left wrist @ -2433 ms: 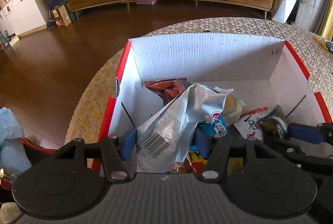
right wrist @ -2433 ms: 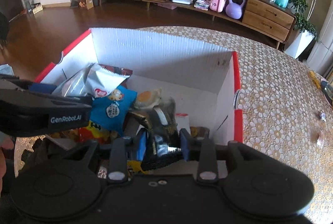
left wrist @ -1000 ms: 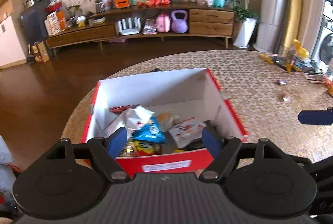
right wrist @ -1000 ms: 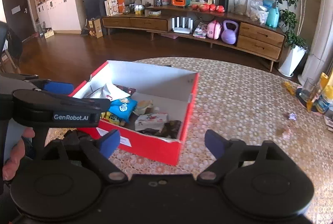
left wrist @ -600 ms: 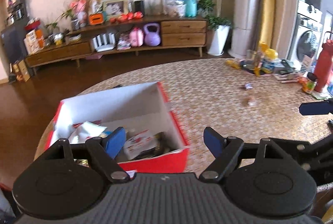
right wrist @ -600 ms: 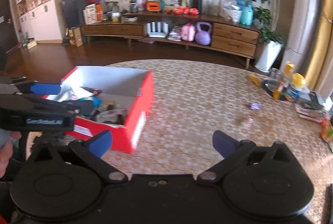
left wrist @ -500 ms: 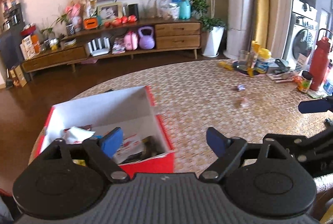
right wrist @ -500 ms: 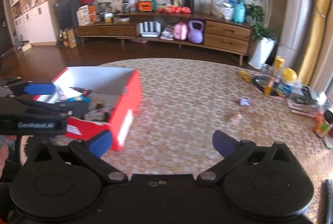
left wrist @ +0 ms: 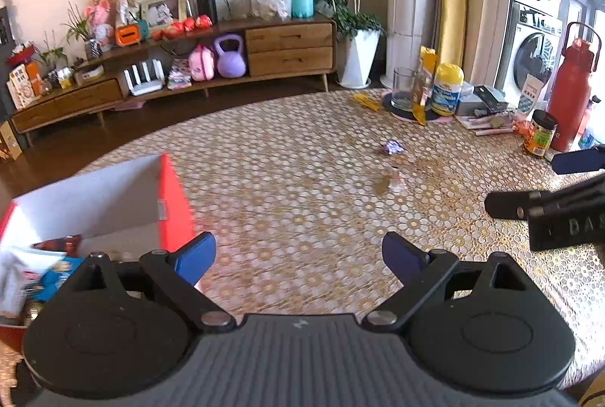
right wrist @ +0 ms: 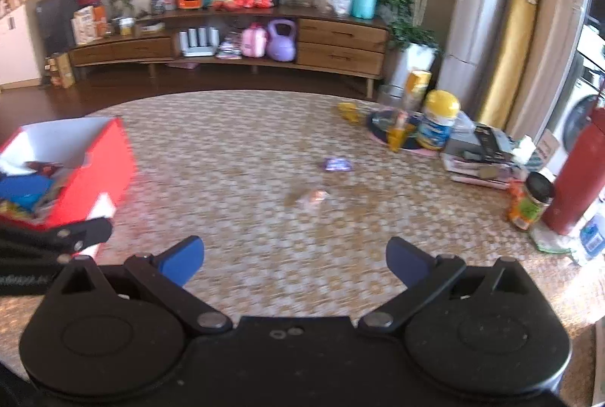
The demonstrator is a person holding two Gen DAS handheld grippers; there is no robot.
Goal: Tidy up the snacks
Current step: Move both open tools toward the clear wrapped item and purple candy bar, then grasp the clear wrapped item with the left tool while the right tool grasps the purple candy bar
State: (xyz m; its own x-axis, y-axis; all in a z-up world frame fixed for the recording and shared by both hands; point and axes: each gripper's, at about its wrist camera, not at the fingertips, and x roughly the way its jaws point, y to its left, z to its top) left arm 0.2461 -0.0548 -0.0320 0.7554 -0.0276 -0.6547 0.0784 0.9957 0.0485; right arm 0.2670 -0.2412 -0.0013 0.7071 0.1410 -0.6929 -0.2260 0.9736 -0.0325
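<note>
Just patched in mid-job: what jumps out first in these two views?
The red box full of snack packets sits at the table's left edge. Two small wrapped candies, a purple one and a pale one, lie loose mid-table. Both the left claw and right claw are open and empty.

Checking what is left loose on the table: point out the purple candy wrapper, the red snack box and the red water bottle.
purple candy wrapper (left wrist: 392,147), left wrist view, middle of the crumpled foil.
red snack box (right wrist: 111,157), right wrist view, its red side wall.
red water bottle (left wrist: 571,97), left wrist view, middle of its body.
</note>
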